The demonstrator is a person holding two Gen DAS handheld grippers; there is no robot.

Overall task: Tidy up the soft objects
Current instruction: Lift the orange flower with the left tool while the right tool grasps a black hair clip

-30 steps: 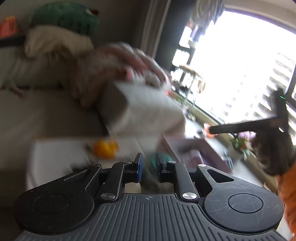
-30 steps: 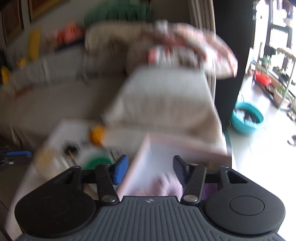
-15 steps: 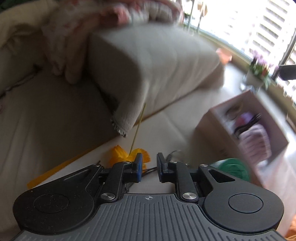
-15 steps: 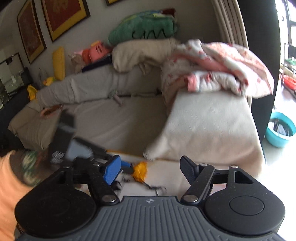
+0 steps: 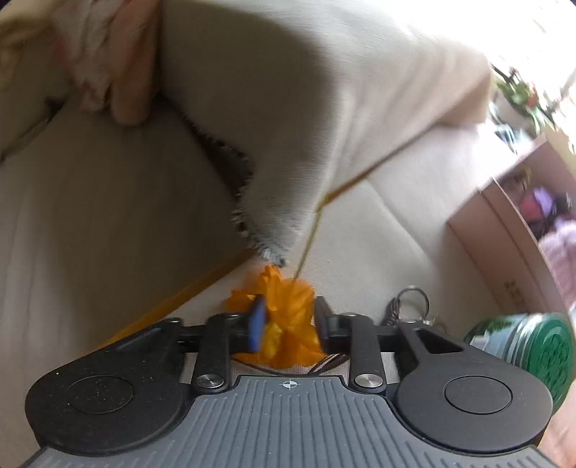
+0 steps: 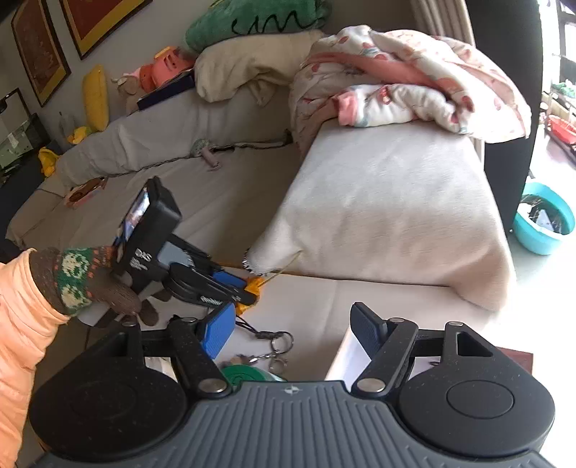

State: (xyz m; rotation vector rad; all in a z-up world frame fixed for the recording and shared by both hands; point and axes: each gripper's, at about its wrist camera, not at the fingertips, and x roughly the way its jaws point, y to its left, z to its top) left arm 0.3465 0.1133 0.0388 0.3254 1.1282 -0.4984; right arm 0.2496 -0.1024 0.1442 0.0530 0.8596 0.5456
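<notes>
An orange soft object (image 5: 288, 324) lies on the white table (image 5: 378, 223) at the sofa's edge. My left gripper (image 5: 289, 329) is open, its jaws on either side of the orange object without squeezing it. In the right wrist view the left gripper (image 6: 244, 288) reaches down onto the orange object (image 6: 253, 284). My right gripper (image 6: 291, 333) is open and empty, hovering above the table. A cardboard box (image 5: 504, 223) with purple and pink soft things stands to the right.
A beige sofa (image 6: 223, 201) with a big armrest (image 6: 396, 201) lies behind the table. A pink blanket (image 6: 406, 79), cream pillow (image 6: 252, 68) and green plush (image 6: 255, 18) sit on it. A keyring (image 6: 273, 342) and a green tin (image 5: 532, 345) lie on the table. A teal basin (image 6: 543, 219) stands on the floor.
My left gripper came down to the table and opened around the orange object. My right gripper swung left and steadied, staying open.
</notes>
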